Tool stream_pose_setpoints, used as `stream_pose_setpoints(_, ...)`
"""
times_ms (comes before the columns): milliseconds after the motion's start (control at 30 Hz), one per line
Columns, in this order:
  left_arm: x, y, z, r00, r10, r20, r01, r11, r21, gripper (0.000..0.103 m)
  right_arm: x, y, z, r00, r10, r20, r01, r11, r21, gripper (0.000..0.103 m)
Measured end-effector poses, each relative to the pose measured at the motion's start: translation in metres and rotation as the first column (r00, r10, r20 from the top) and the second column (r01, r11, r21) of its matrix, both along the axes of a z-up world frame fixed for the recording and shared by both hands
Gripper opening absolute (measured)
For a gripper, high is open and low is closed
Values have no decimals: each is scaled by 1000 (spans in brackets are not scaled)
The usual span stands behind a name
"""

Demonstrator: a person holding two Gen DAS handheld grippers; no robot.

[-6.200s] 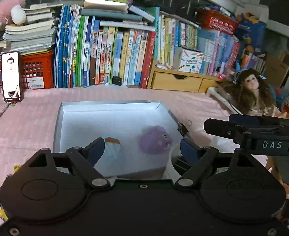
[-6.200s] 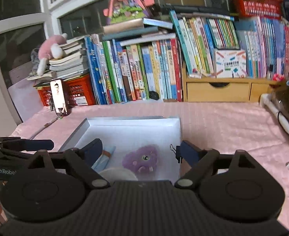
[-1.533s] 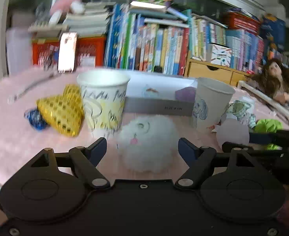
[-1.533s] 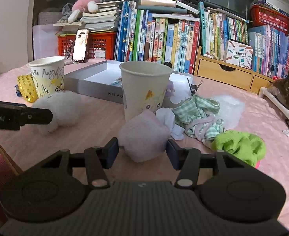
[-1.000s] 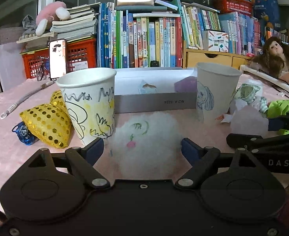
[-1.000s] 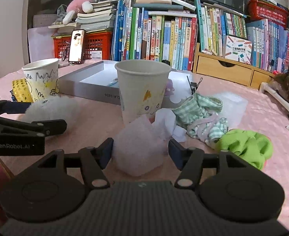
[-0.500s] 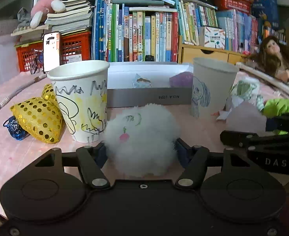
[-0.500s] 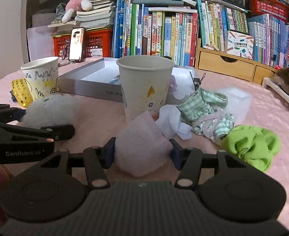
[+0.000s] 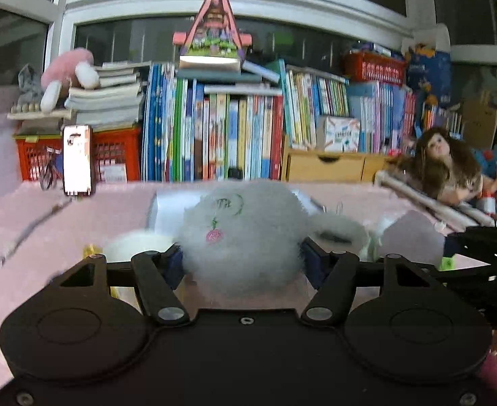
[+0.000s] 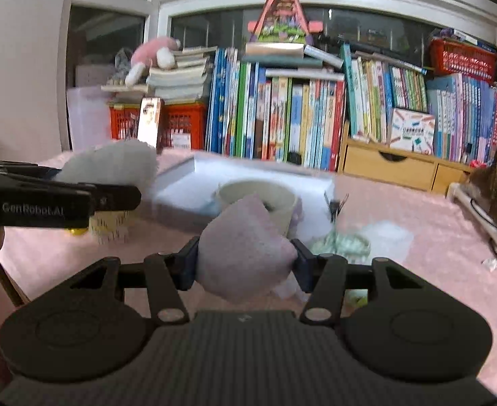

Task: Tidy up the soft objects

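A white fluffy ball (image 9: 245, 233) with a small stitched face fills the middle of the left wrist view. My left gripper (image 9: 243, 260) is shut on it, and the ball hangs above the pink table. My right gripper (image 10: 245, 264) is shut on a pale pink foam piece (image 10: 245, 250), also held off the table. In the right wrist view the left gripper (image 10: 113, 196) and its ball (image 10: 113, 162) hang at the left. Below the held things stand two paper cups (image 10: 258, 196) (image 10: 109, 226) in front of a shallow white box (image 10: 180, 182).
A green checked cloth (image 10: 343, 242) and clear wrap (image 10: 390, 233) lie to the right of the cups. A doll (image 9: 444, 169) lies at the far right. A phone (image 9: 77, 160), red baskets, rows of books and a wooden drawer unit (image 10: 390, 165) line the back.
Both grippers closed on their soft things, the left on the fluffy ball and the right on the pink foam, then rose with them off the table. The cups now sit lower in view.
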State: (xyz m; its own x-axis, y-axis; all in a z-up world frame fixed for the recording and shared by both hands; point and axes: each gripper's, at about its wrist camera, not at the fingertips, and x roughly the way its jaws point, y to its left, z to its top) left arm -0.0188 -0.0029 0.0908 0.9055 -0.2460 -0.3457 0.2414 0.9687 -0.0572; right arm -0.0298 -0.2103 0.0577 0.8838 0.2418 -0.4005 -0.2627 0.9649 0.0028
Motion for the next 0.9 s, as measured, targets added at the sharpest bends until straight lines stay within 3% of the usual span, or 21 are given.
stream_pose_setpoints(200,36,19,37,999,-5,-53,2,998,-55,65,25,-19,31,999,-48,7,48,998,32,59)
stream_pose_setpoints(500,105,32,63,981,-11,-194,5,999,-32,65,89,-37,56,990,-95,-100,102,993,63,59)
stream_pose_setpoints(600,138,30,61,957,-8,-290,4,1000,-14,65,117,-38,58,980,-109,-165,118,992,47,60)
stream_pose_setpoints(733,185,33,53,906,-3,-424,-16,999,-41,65,150,-43,54,955,-119,-273,142,988,64,60)
stream_pose_setpoints(900,225,28,34,854,29,-520,-43,999,-15,65,190,-41,34,904,-137,-404,160,987,25,60)
